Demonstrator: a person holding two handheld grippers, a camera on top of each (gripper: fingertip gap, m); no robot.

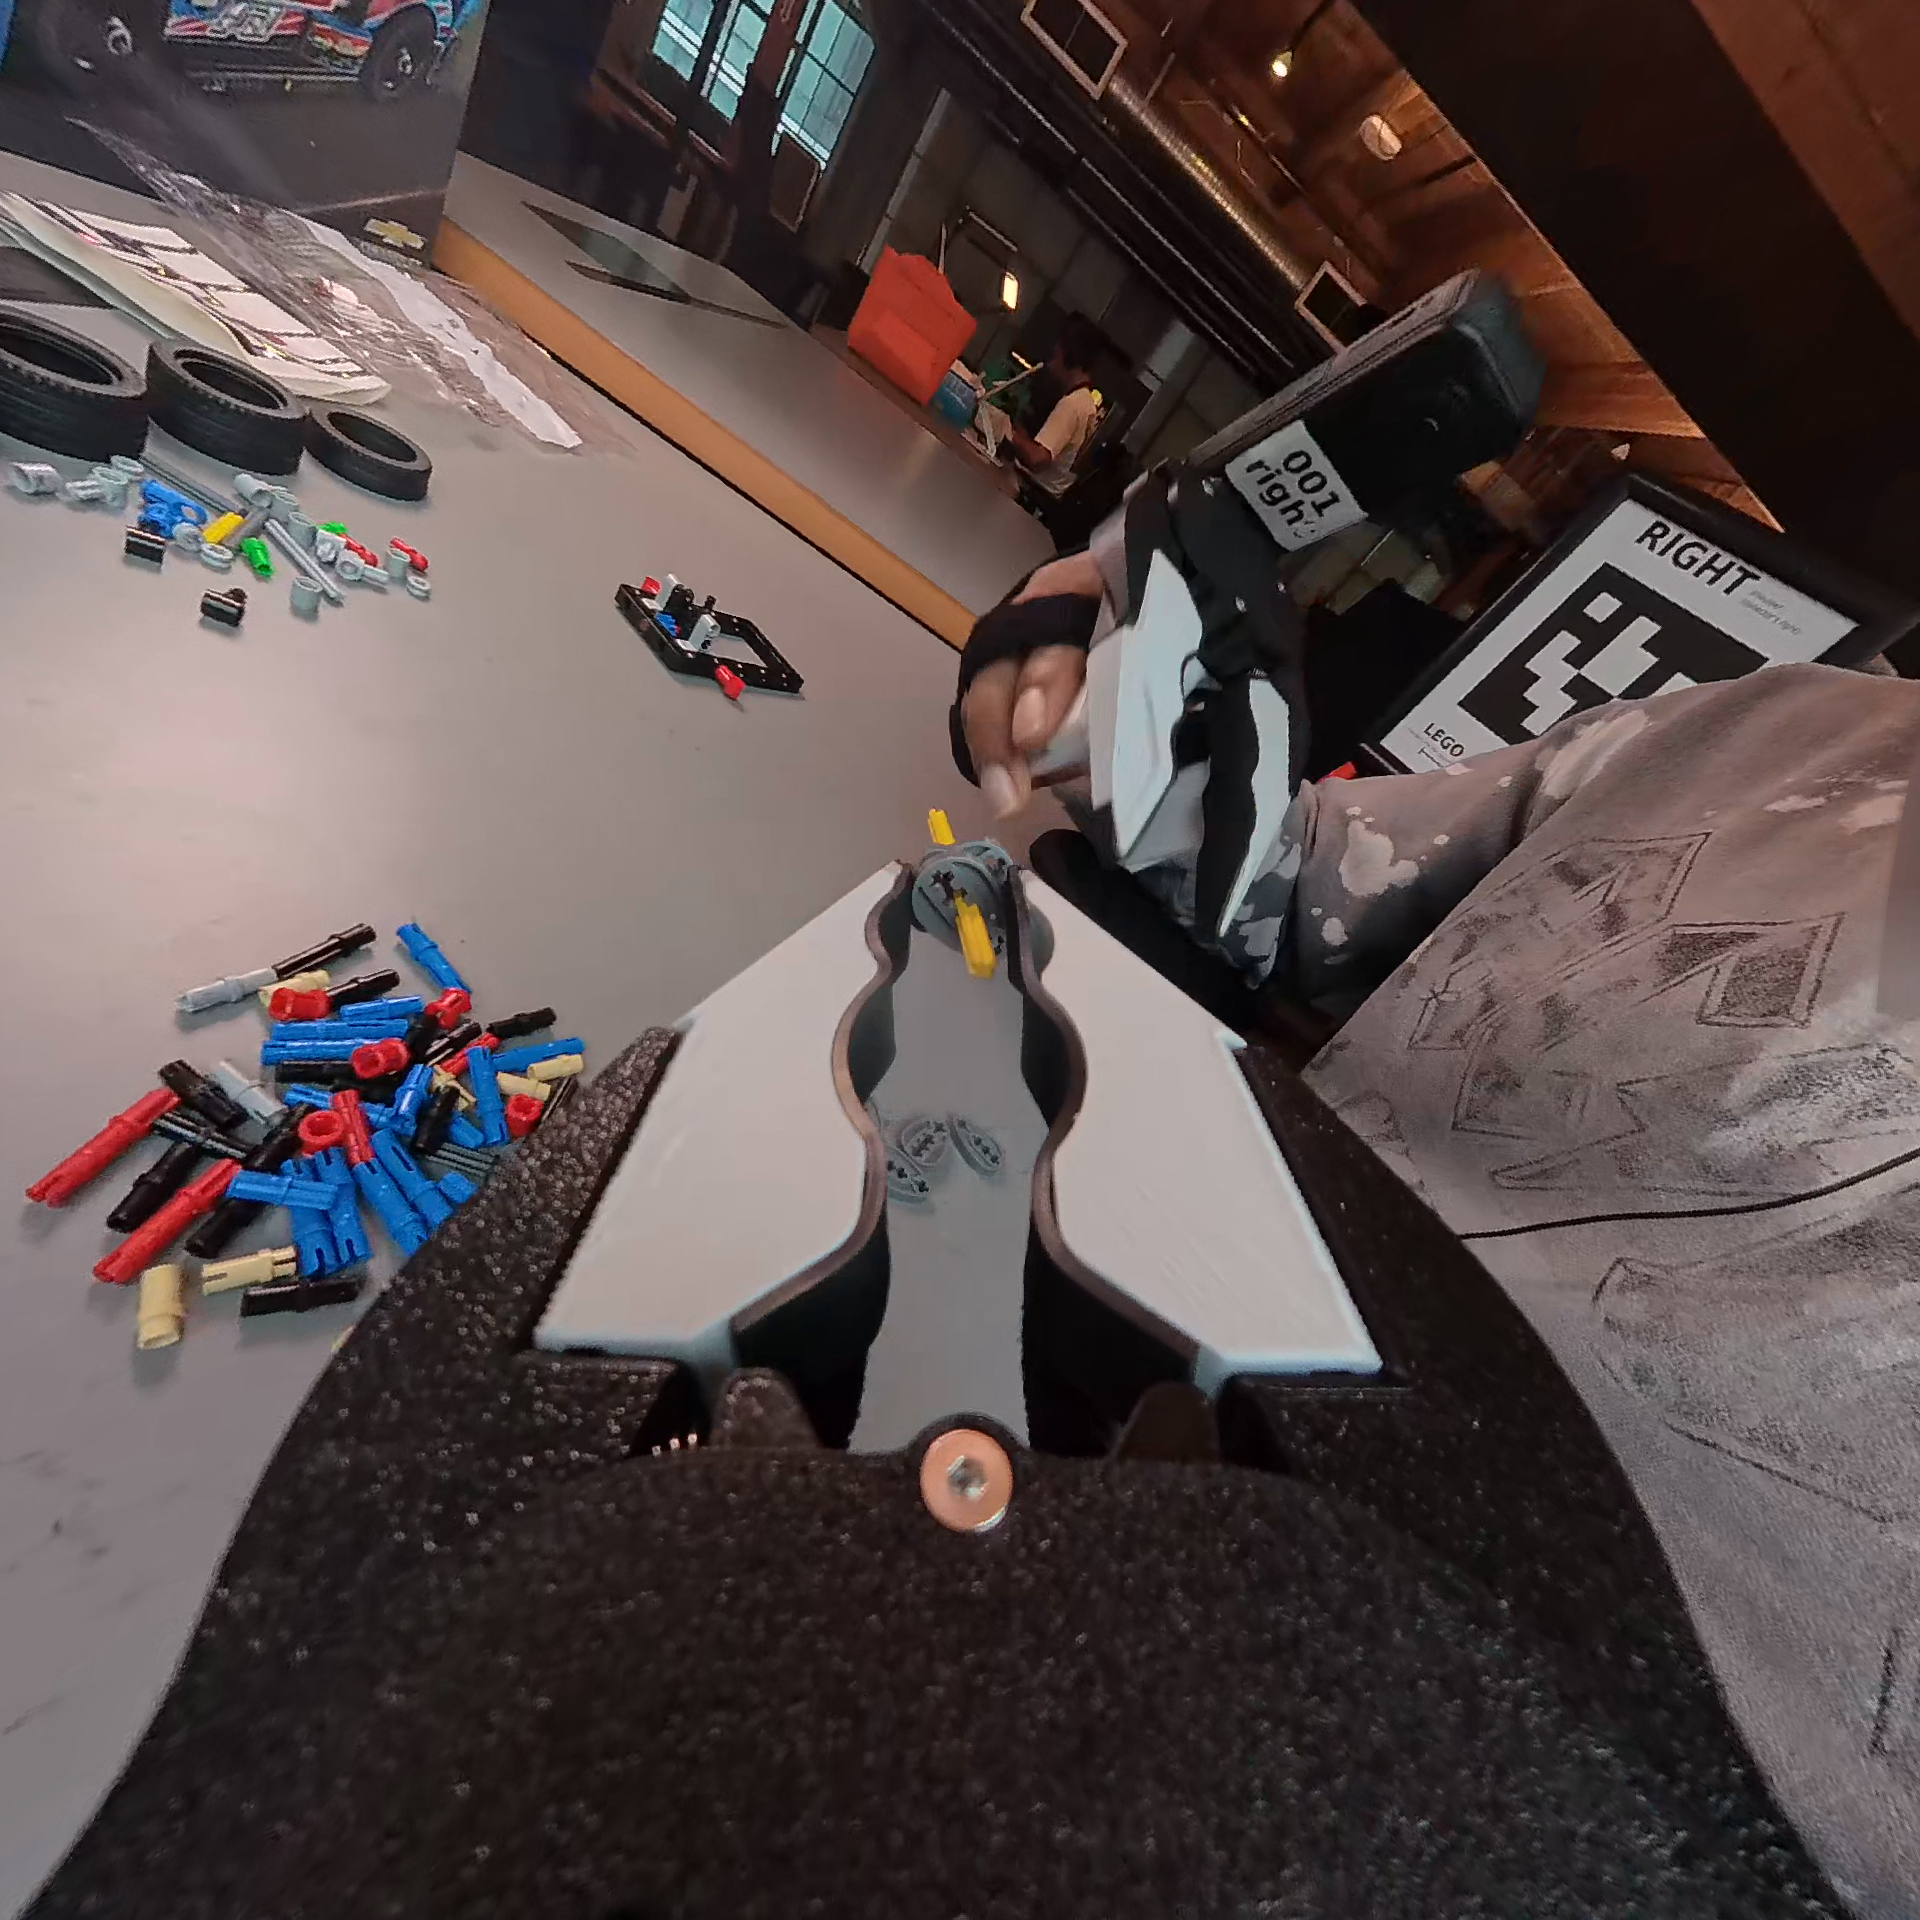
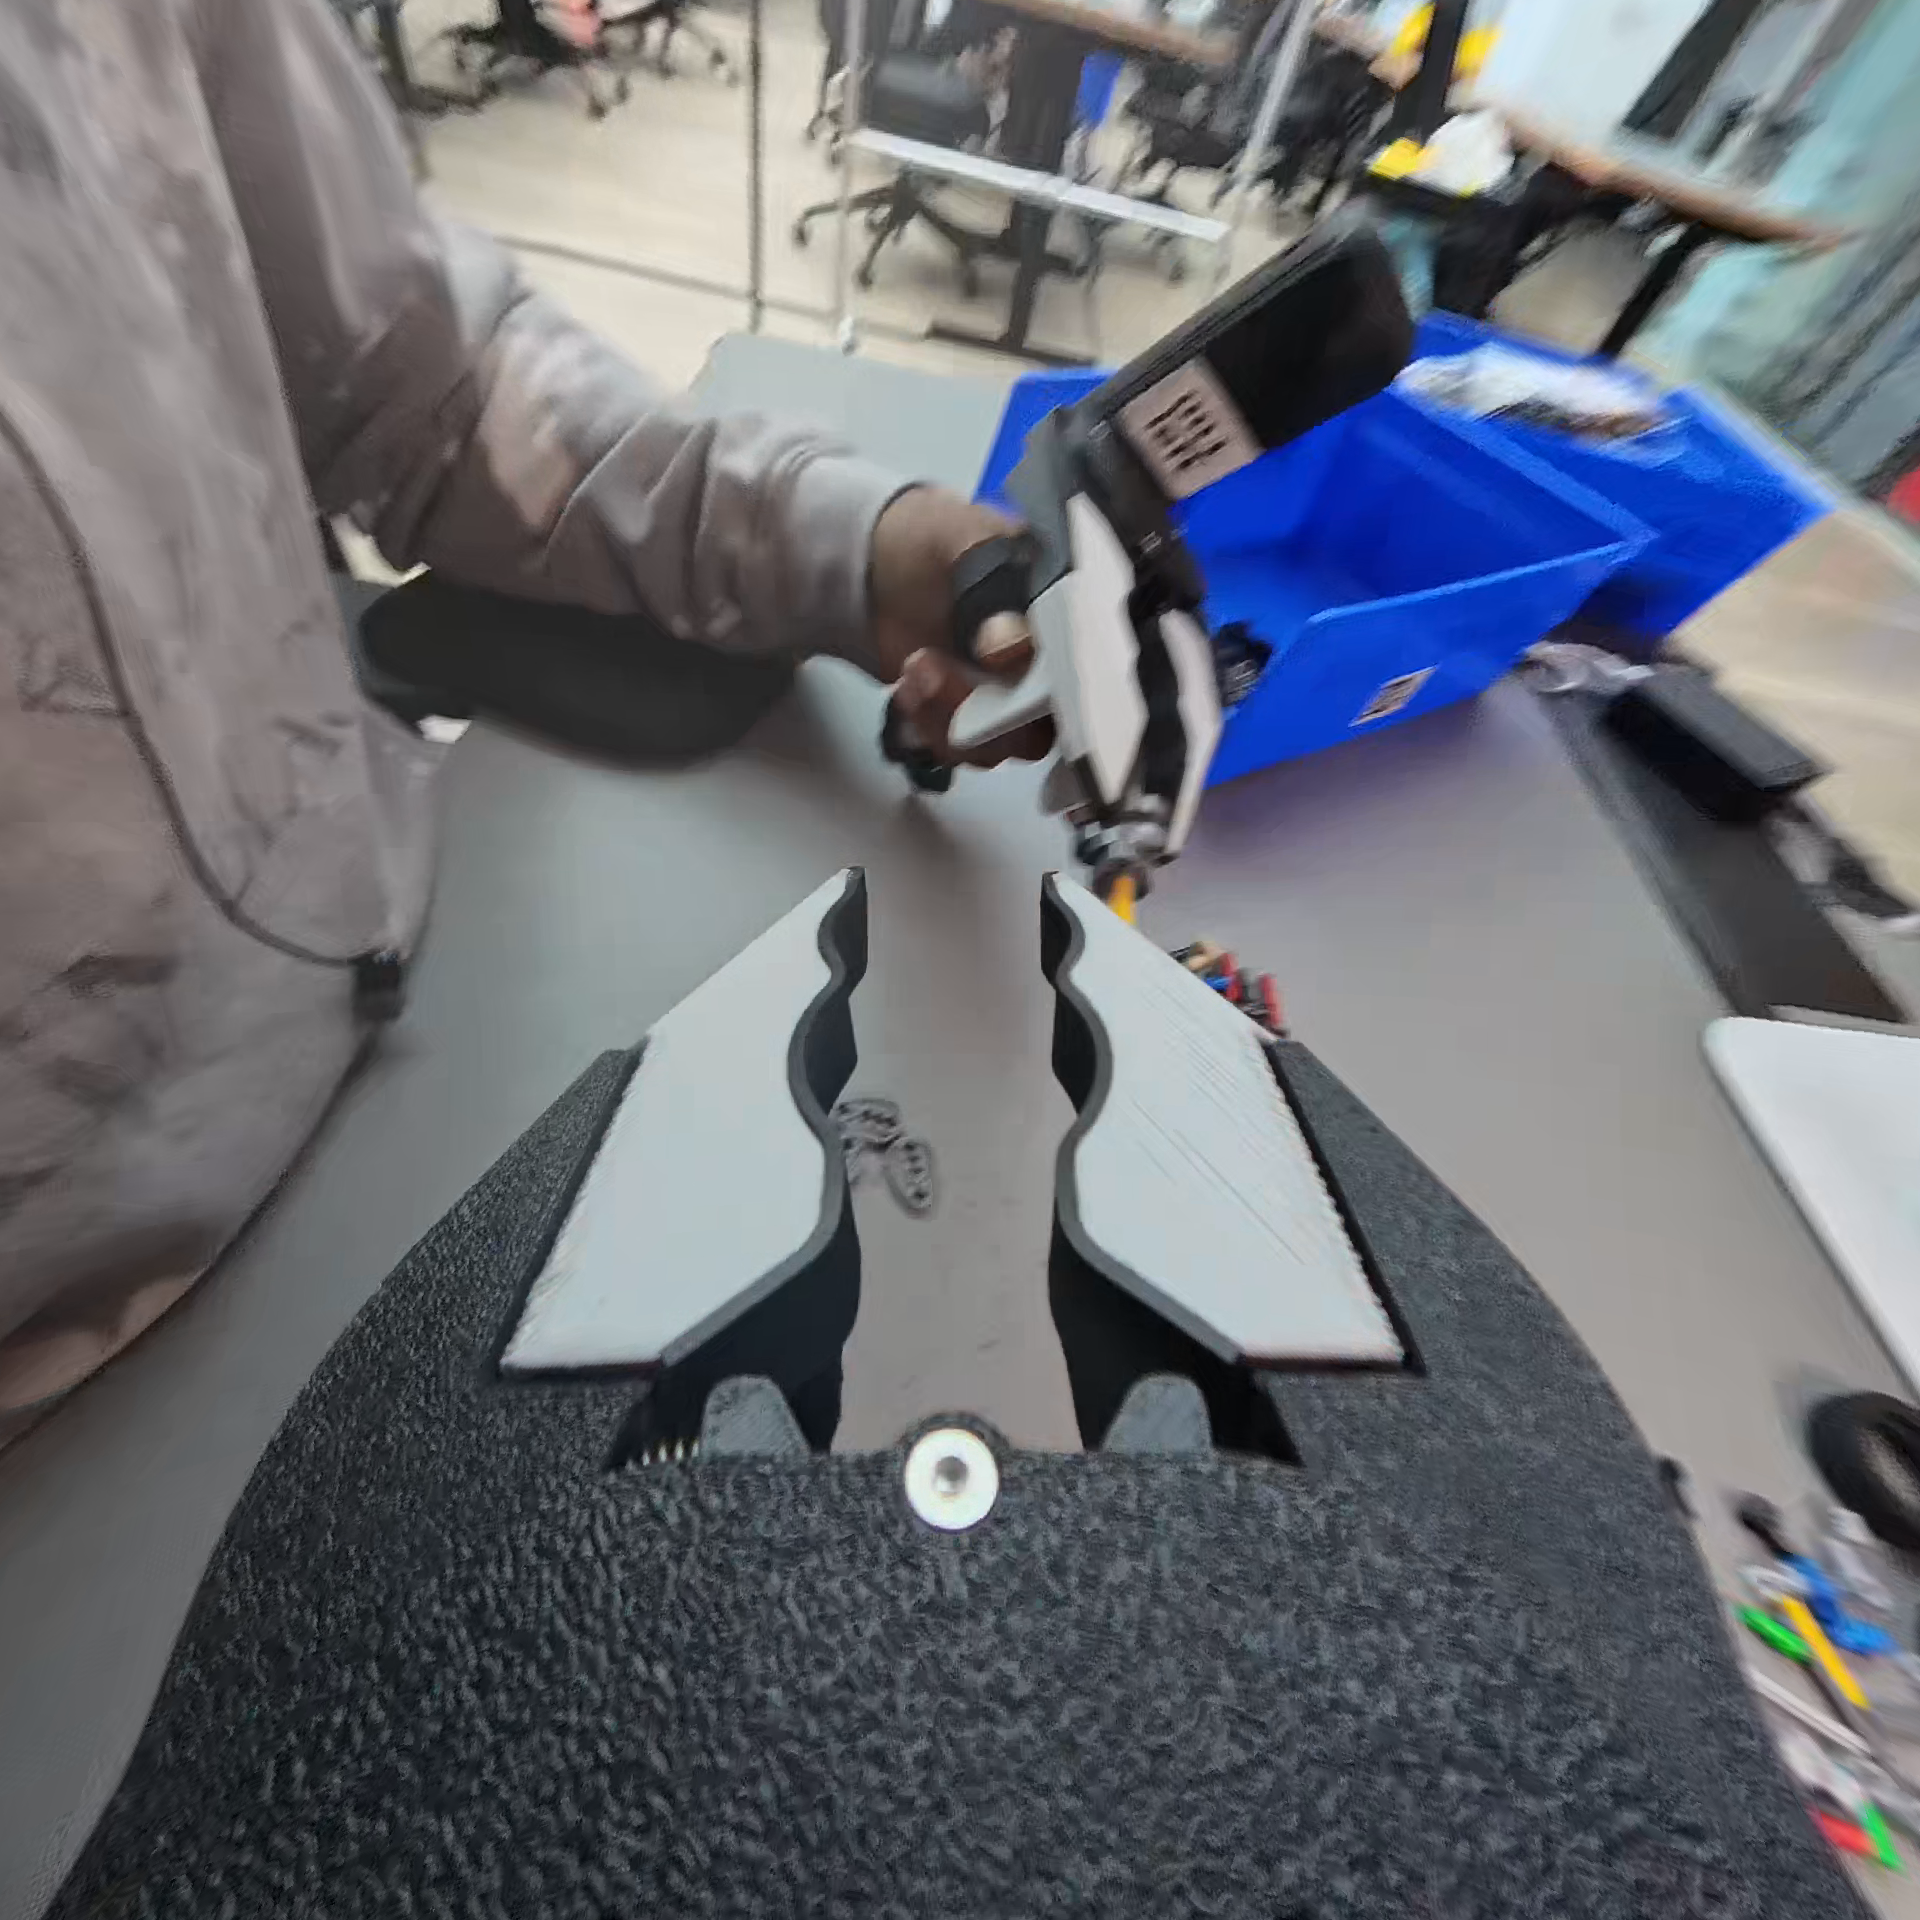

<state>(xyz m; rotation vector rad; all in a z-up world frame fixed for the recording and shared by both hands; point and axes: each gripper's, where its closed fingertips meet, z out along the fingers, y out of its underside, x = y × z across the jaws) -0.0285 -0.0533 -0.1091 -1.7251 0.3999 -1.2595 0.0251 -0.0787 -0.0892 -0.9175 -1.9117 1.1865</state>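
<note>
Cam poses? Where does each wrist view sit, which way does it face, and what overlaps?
Left wrist view: on left gripper, facing along the grey table; fingers pinch a grey-and-yellow assembly; right gripper and sleeve beyond.
Right wrist view: on right gripper, open, facing table, blue bin and torso.
Shared: that assembly, the table.

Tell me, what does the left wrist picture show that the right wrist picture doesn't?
Only the left wrist view shows three black tyres, a black frame assembly, and a clear look at the left gripper, jaws shut on a grey disc piece on a yellow axle.

Only the right wrist view shows a blue bin and the right gripper with jaws open and empty.

Both show the grey table, the pile of blue, red and black pins, small grey parts lying between the jaws, and the person's grey sleeve.
</note>
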